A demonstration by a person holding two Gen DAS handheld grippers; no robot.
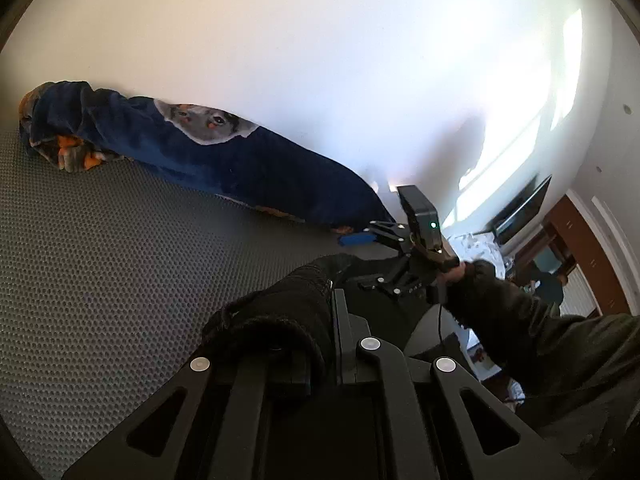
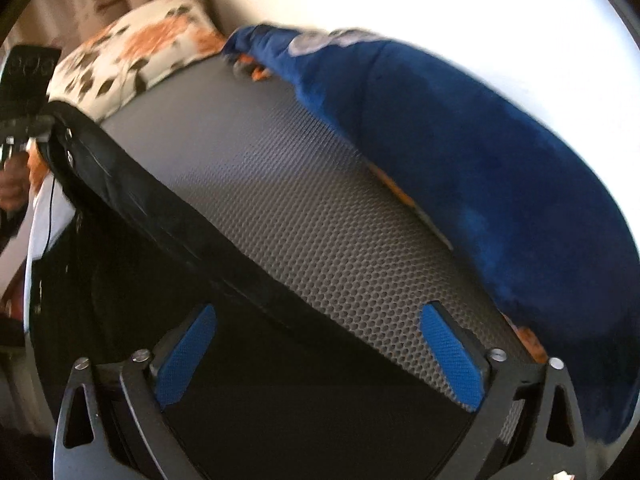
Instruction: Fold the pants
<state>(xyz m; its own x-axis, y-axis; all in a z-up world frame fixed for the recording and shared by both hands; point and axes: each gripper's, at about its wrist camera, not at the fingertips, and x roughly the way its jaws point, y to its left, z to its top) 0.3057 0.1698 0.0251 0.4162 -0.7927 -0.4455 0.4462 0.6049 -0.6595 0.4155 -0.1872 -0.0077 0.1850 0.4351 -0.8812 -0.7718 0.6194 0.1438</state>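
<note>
A: Pants (image 1: 272, 320), where are they now?

B: They are black and lie on the grey mat (image 1: 100, 260), at the near side. One bunched end is lifted off the mat, because the left gripper (image 1: 334, 304) has its fingers pressed together on that fabric.

A: And the right gripper (image 2: 320, 360)?

B: Its blue fingers (image 2: 452, 360) stand wide apart and hold nothing. It points steeply down. One finger hangs over the pants, the other over bare mat, so the edge of the cloth passes between them.

A: Which way does the cloth run?

B: In the right wrist view the long edge goes as a slanted line from the left gripper, far at the upper left, down to the gap of the right fingers. So the long axis lies roughly from one gripper to the other.

A: Which hand is nearer to the free end?

B: The right one, in his judgement. The left is already busy with its end. The right fingers probably need to come down on that edge and close there. The fingers cross the edge at a slant, so they may catch only one layer.

A: Is anything in the way?

B: The blue blanket (image 1: 240, 160) lies along the wall, well apart from the pants.
</note>
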